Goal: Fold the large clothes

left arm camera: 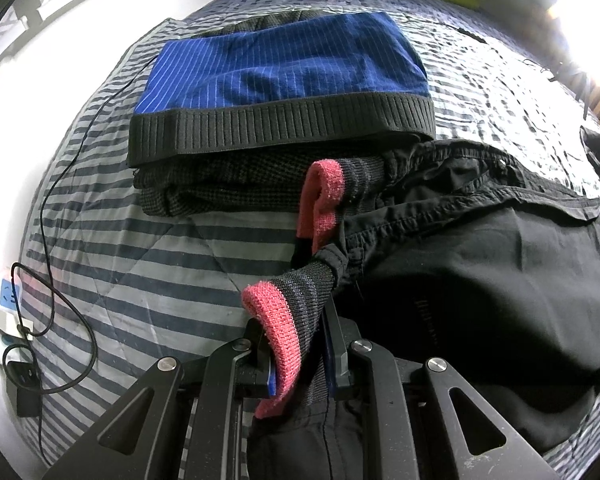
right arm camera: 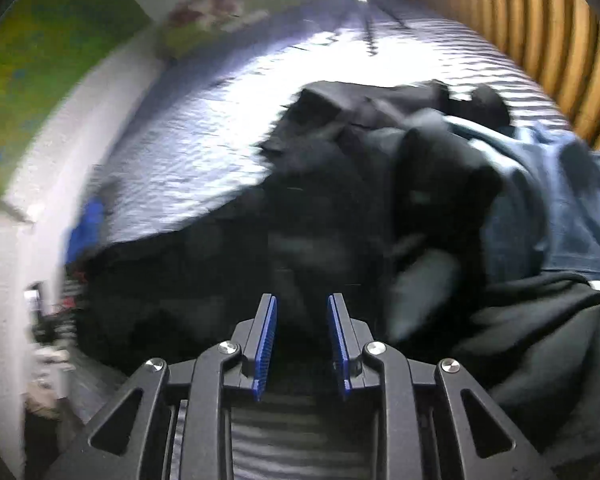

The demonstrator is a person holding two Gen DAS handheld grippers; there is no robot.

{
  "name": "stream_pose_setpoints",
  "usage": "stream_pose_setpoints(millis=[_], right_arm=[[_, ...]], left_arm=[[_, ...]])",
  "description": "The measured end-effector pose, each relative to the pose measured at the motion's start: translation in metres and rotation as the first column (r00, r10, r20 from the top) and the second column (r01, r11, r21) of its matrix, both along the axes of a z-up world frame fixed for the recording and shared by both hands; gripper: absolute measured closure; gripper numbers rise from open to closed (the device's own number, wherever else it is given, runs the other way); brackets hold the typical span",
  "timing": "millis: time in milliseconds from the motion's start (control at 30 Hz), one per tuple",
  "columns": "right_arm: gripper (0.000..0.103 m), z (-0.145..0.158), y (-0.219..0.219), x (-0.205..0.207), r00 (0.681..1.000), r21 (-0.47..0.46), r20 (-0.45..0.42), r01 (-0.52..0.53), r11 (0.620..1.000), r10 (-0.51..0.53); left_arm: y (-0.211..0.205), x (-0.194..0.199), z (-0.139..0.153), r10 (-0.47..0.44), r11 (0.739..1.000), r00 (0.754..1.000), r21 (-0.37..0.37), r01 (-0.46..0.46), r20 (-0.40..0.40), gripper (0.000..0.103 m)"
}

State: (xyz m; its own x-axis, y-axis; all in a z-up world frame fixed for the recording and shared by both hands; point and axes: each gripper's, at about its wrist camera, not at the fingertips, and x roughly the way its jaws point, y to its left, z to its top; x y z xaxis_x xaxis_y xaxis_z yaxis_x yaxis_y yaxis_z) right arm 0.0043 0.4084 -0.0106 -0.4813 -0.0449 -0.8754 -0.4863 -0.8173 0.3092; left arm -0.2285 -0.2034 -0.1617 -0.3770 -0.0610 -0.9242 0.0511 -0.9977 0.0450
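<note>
I have a striped bed [left arm camera: 148,256] under me, and the black garment [left arm camera: 480,280] sprawls across its near right part, beside a folded stack topped by a blue ribbed sweater [left arm camera: 284,68]. The black cloth looks thin, limp and light, so I expect it to sag and slide; its seamed hems and the knit cuff should give the surest hold. My left gripper [left arm camera: 300,352] is clamped tight on the red-edged cuff [left arm camera: 276,344]. My right gripper [right arm camera: 302,336] stands slightly parted with nothing between its pads, above the dark cloth.
</note>
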Motion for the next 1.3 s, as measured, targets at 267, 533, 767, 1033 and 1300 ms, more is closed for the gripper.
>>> stream_pose_setpoints(millis=[267,533,767,1033,1300], right_arm=[[0.069,-0.029,0.047,0.002,0.987,-0.042,0.025,0.159,0.986,-0.158],[0.075,-0.036,0.043,-0.015,0.994,-0.129,-0.036,0.102,0.986,-0.107],[0.101,-0.004,0.009,0.002,0.998,0.011,-0.052,0.024,1.0,-0.023],[0.101,-0.014,0.001,0.035,0.998,0.1,0.002,0.068,0.993,-0.069],[0.085,-0.017,-0.017,0.025,0.993,0.347,0.1,0.018,0.938,-0.056]], left_arm=[[0.0,-0.002,0.001,-0.005,1.0,1.0,0.0,0.005,0.003,0.086],[-0.002,-0.003,-0.001,0.0,1.0,1.0,0.0,0.0,0.004,0.085],[-0.004,-0.004,-0.001,-0.004,1.0,1.0,0.014,0.003,0.007,0.085],[0.0,-0.014,-0.006,0.001,0.999,1.0,0.04,-0.002,0.028,0.066],[-0.008,0.006,0.02,-0.008,0.999,1.0,-0.049,0.008,-0.007,0.038]])
